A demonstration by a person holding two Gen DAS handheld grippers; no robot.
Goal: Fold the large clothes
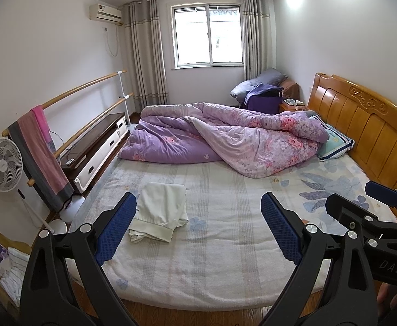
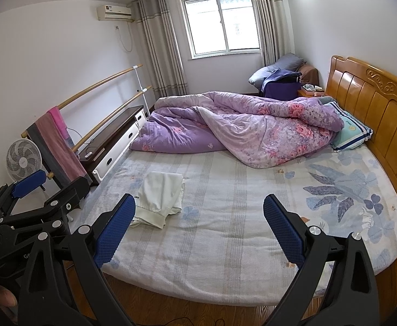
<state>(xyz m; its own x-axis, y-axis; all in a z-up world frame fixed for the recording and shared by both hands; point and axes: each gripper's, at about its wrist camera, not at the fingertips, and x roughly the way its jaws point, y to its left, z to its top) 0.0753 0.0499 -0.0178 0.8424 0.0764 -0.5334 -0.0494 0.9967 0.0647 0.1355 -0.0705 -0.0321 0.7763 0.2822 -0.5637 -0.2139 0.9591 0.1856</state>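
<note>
A white garment lies folded in a small stack on the left part of the bed; it also shows in the right wrist view. My left gripper is open and empty, held above the bed's near edge, apart from the garment. My right gripper is open and empty too, at the same height. The right gripper shows at the right edge of the left wrist view, and the left gripper at the left edge of the right wrist view.
A rumpled purple floral quilt covers the far half of the bed, with a pillow by the wooden headboard. A fan, a rail with towels and a low cabinet stand at the left. Folded white cloths lie at lower left.
</note>
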